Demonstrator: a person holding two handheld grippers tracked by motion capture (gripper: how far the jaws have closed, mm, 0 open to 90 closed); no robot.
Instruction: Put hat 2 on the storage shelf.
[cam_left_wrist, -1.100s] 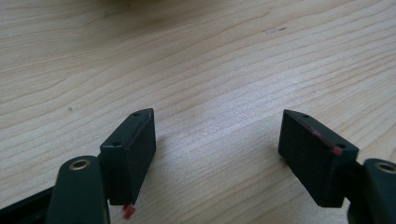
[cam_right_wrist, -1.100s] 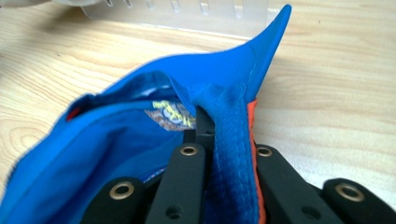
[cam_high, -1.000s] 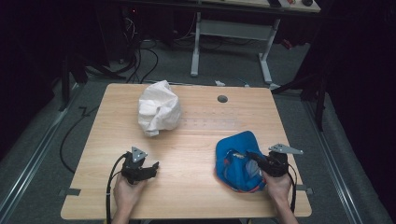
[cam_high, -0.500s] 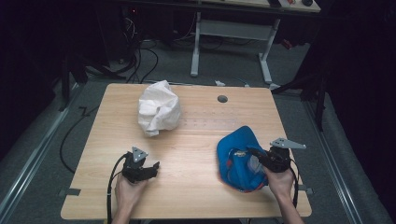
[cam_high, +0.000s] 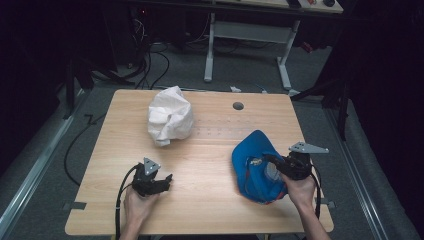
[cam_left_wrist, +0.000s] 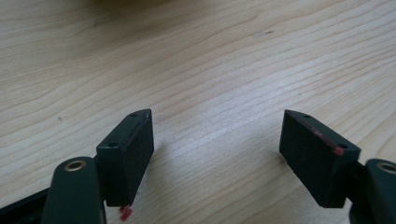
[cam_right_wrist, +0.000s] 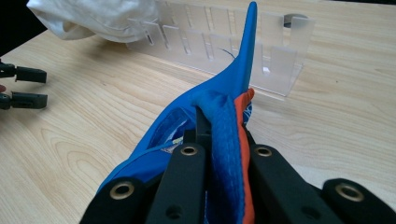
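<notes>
While clamped on blue cap (cam_high: 255, 165), right tool (cam_high: 270, 161) nears table (cam_high: 210, 150) edge | left tool (cam_high: 167, 179) open, empty, bare wood around.

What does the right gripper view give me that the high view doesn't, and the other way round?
Right gripper view alone: a clear slotted plastic rack behind the blue cap, and the cap's orange inner edge pinched between the right gripper's fingers. High view alone: the whole table, its round hole, both hands and the floor cables. Both: the cap held by the right gripper, the white cloth bundle, and the open left gripper.
</notes>
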